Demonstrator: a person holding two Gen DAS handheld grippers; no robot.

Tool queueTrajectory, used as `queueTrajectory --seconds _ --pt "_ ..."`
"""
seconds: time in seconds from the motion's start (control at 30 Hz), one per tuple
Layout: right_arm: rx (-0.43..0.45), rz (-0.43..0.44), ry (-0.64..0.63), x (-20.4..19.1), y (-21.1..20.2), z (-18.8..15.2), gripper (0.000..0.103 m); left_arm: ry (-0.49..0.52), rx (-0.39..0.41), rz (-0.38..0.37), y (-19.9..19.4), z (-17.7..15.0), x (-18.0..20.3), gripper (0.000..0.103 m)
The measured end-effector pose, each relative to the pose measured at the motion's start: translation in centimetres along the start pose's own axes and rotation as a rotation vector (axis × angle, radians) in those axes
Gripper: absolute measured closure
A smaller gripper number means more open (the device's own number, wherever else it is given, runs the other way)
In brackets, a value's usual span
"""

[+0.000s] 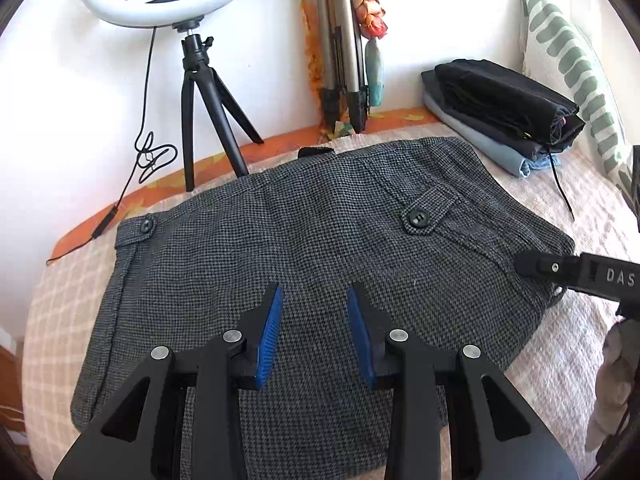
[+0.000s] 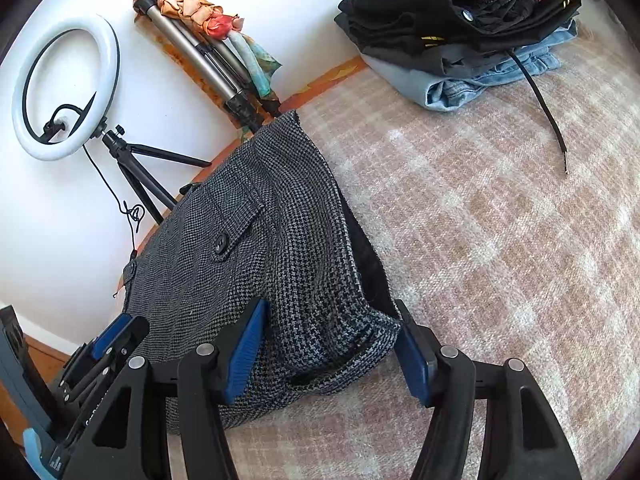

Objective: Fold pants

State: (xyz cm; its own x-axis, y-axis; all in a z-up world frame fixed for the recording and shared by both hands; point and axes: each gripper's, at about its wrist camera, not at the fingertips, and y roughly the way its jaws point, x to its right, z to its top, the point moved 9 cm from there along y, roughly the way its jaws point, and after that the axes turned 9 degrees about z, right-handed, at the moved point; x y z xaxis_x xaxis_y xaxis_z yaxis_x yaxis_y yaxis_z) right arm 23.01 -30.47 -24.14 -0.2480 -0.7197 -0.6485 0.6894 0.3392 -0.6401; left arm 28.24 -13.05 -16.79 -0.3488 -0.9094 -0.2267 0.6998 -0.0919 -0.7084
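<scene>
Grey houndstooth pants (image 1: 320, 216) lie folded on the checked bedspread (image 2: 500, 220), button tabs facing up. My left gripper (image 1: 315, 292) hovers over their near middle, its blue pads apart with only flat cloth below and nothing pinched. In the right wrist view that left gripper (image 2: 120, 332) shows at the lower left, by the pants' edge. My right gripper (image 2: 328, 312) straddles the near right corner of the pants (image 2: 280, 240). The cloth there is bunched and slightly raised, and it fills the gap from pad to pad. One right finger (image 1: 560, 268) shows on the pants' right edge.
A stack of folded dark and denim clothes (image 1: 504, 112) sits at the back right, trailing a black cord (image 2: 544, 112). A patterned pillow (image 1: 572, 68) leans behind the stack. A ring light on a black tripod (image 1: 200, 92) and a silver tripod with a scarf (image 1: 340, 48) stand against the wall.
</scene>
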Motion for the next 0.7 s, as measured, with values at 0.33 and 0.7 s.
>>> queueTrajectory --seconds 0.33,0.7 --pt "0.026 0.013 -0.098 -2.7 0.1 1.1 0.081 -0.046 -0.061 0.012 3.9 -2.3 0.3 0.071" --pt "0.034 0.036 -0.096 -3.1 -0.4 1.5 0.083 -0.189 -0.058 0.017 5.4 2.3 -1.0 0.071"
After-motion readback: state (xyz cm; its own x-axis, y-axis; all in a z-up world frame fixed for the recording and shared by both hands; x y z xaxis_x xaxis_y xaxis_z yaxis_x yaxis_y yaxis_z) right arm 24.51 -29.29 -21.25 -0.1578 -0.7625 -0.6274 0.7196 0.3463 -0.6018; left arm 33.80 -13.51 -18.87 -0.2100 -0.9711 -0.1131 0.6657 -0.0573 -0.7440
